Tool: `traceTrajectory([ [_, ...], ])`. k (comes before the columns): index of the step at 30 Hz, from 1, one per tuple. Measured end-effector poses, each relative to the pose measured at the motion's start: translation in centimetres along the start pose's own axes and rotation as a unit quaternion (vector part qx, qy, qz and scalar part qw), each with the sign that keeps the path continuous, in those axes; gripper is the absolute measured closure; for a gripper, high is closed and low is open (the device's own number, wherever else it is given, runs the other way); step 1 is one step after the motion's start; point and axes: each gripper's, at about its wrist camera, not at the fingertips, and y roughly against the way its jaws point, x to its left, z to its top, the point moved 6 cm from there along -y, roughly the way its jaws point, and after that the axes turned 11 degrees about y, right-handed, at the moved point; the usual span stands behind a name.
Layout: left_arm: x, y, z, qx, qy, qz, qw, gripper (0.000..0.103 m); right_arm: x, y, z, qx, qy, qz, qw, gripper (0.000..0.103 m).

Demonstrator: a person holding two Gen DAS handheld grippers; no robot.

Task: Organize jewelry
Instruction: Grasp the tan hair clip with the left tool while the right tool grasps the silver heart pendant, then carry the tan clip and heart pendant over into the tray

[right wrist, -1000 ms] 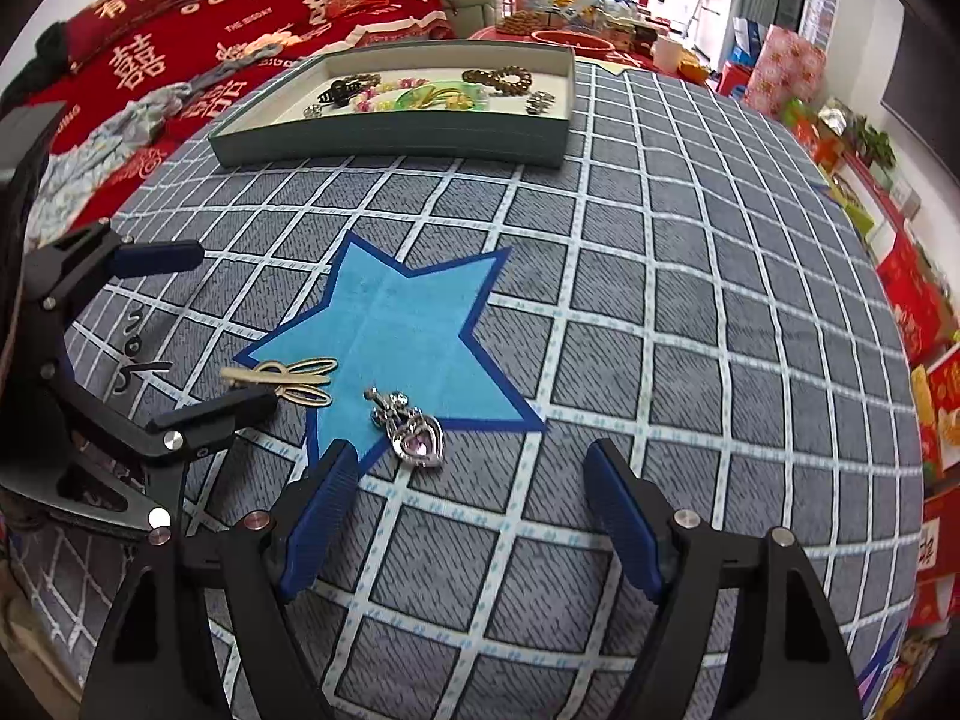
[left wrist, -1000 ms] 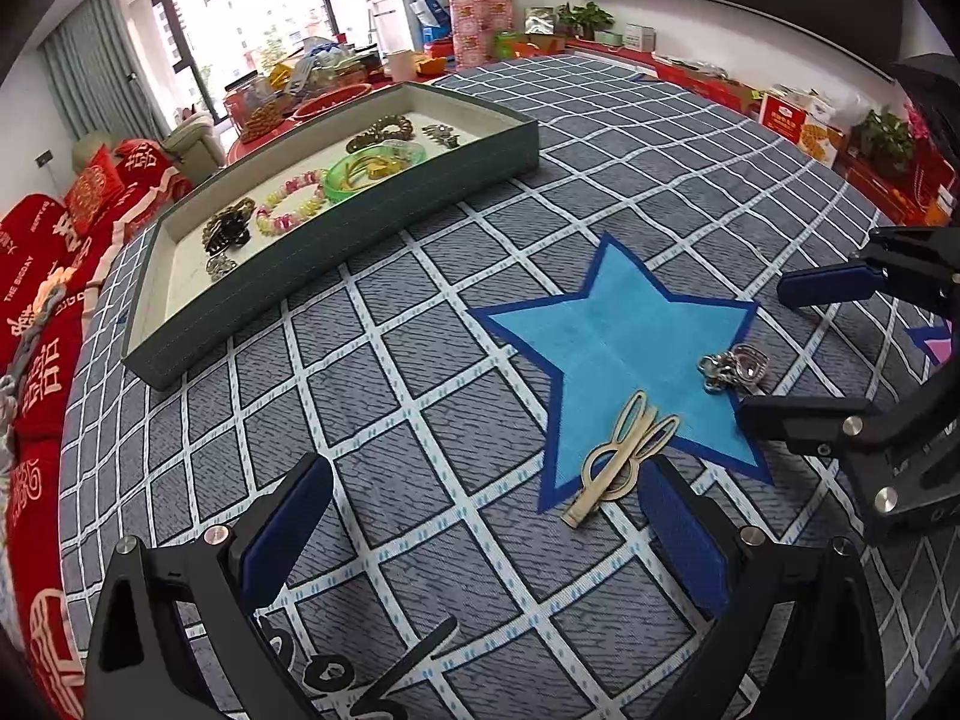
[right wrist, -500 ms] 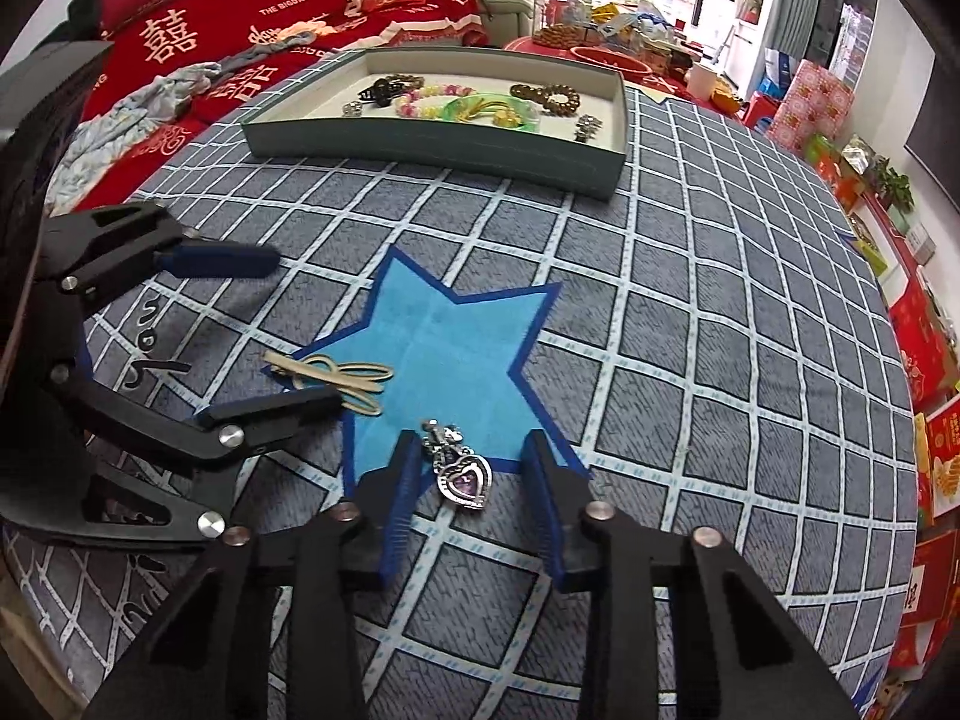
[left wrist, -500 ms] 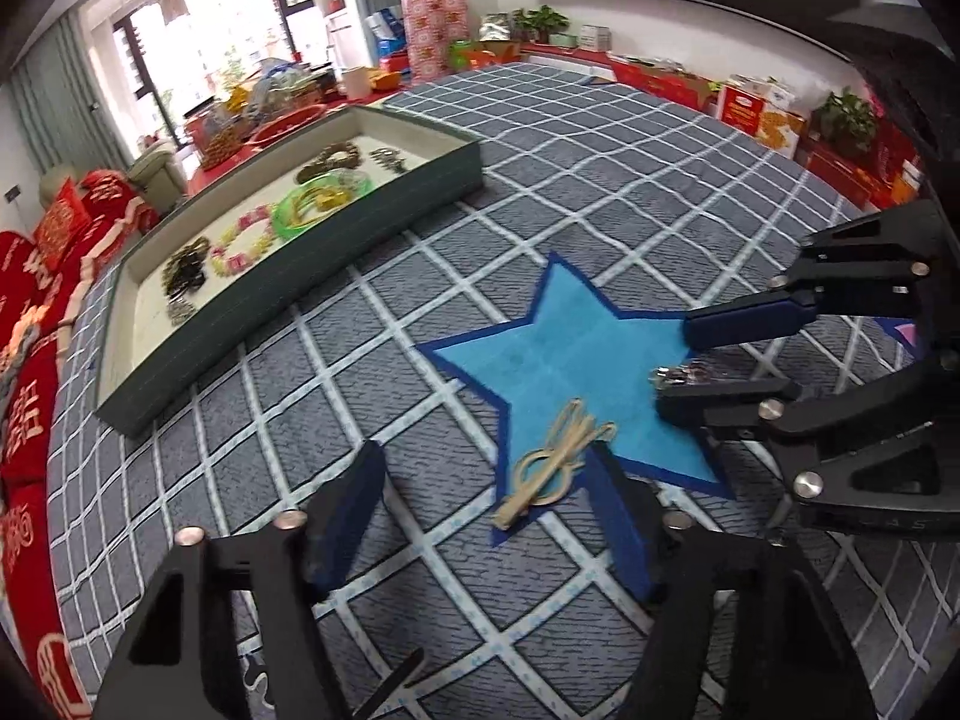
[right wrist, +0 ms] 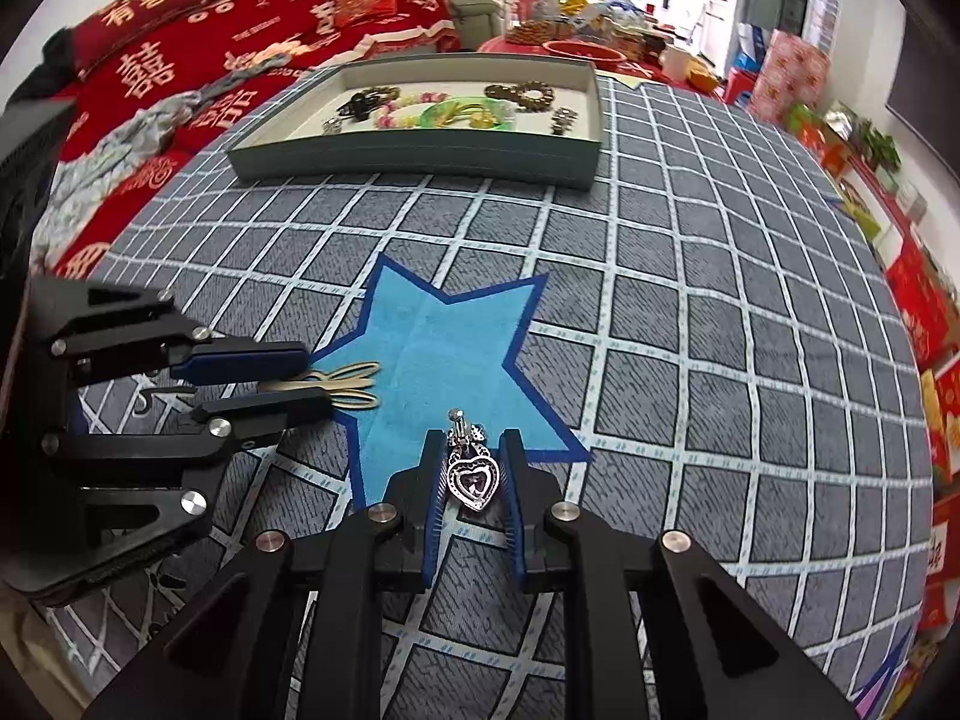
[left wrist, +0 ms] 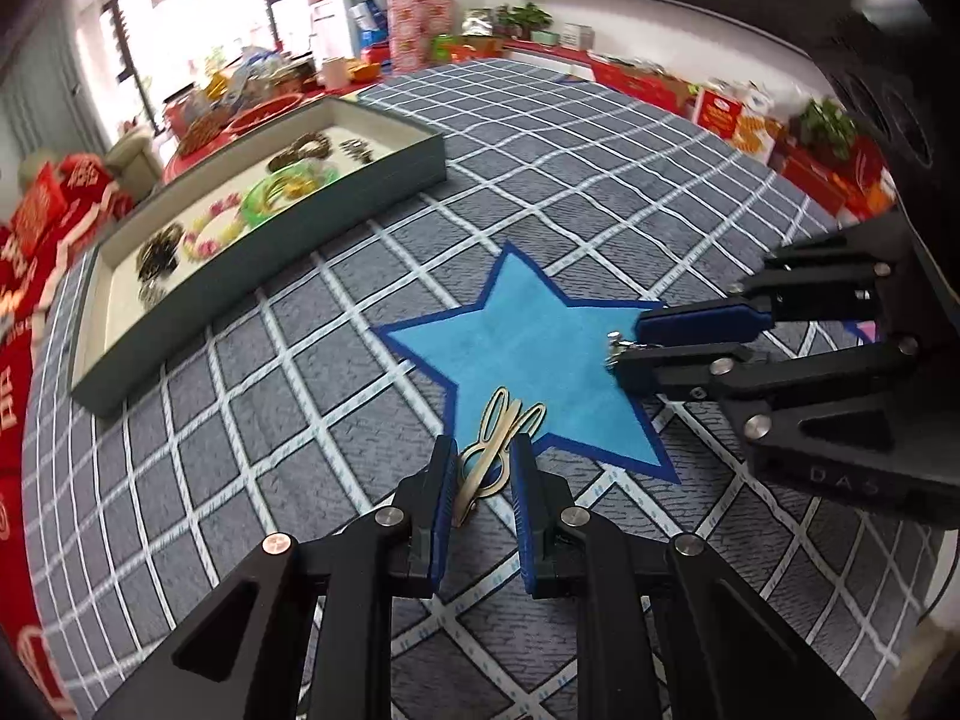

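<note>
Since a second ago both tools have narrowed from wide apart to a close pinch, each around its own piece. The left tool [left wrist: 483, 459] has just been closing and its blue pads now press the sides of the gold hair clip [left wrist: 498, 450], whose looped end lies on the lower point of the blue star mat [left wrist: 528, 336] while its stem runs back between the pads. The right tool [right wrist: 474, 468] has also just been closing; the silver heart pendant [right wrist: 474, 480], with its purple stone, sits between its pads at the star's near edge, and the pads appear to touch both flanks of the heart.

In the right wrist view the left tool reaches in from the left, the clip's loops poking out past its fingertips [right wrist: 282, 357]. In the left wrist view the right tool comes in from the right over the star's right point.

Both pieces lie on the grey checked cloth [right wrist: 690, 330] that covers the worktop. Farther back, well apart from the star, stands a shallow grey-green tray [right wrist: 420, 159] holding bead bracelets, a green bangle [right wrist: 462, 111] and small metal items. Beyond it are red bedding [right wrist: 180, 60] and bright windows.
</note>
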Motion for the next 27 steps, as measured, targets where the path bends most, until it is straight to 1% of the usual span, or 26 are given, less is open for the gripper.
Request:
traceTrajectory([
  [4,1.1,0.7,0.1,-0.01,0.028,0.001,0.9996,0.072,-0.8,0.4,-0.1,-0.003,-0.034,0.006,0.999,0.084],
  [8,2.2,2.0,0.7,-0.03,0.052,0.006,0.9982,0.072,-1.4,1.0,0.0,-0.011,-0.064,0.015,0.998,0.084],
  [15,5.0,4.3,2.4,-0.067,0.097,0.024,0.9928,0.072,-2.7,2.3,1.5,-0.031,-0.112,0.026,0.993,0.084],
  [20,7.7,5.8,4.1,-0.09,0.13,0.033,0.9869,0.072,-3.6,3.3,4.0,-0.047,-0.132,0.033,0.99,0.084],
  [27,12.3,6.3,6.9,-0.107,0.167,0.05,0.9789,0.072,-4.1,3.5,9.2,-0.065,-0.128,0.035,0.989,0.084],
])
